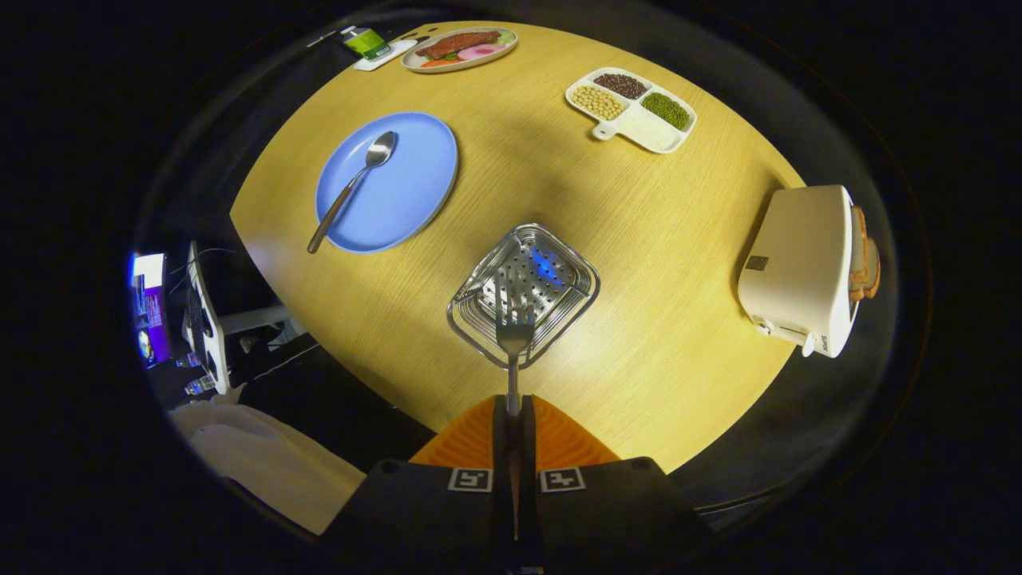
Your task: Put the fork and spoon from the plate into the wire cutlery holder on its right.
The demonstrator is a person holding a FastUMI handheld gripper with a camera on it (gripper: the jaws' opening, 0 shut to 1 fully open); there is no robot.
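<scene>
My gripper (512, 409) is shut on the handle of a metal fork (514, 335). The fork sticks out straight ahead of the fingertips, tines forward, hanging over the near rim of the wire cutlery holder (479, 307). The holder is a square steel basket with a perforated bottom, standing on the round wooden table directly below me. To its left lies the blue plate (407, 192). A metal spoon (351, 185) rests on the plate, bowl pointing away from me, its dark handle reaching over the plate's near edge.
A white toaster (798, 267) with bread slices stands at the table's right edge. A white divided dish of beans (635, 108) and an oval plate of food (459, 48) sit at the far side. White cloth (263, 459) lies below the table's left edge.
</scene>
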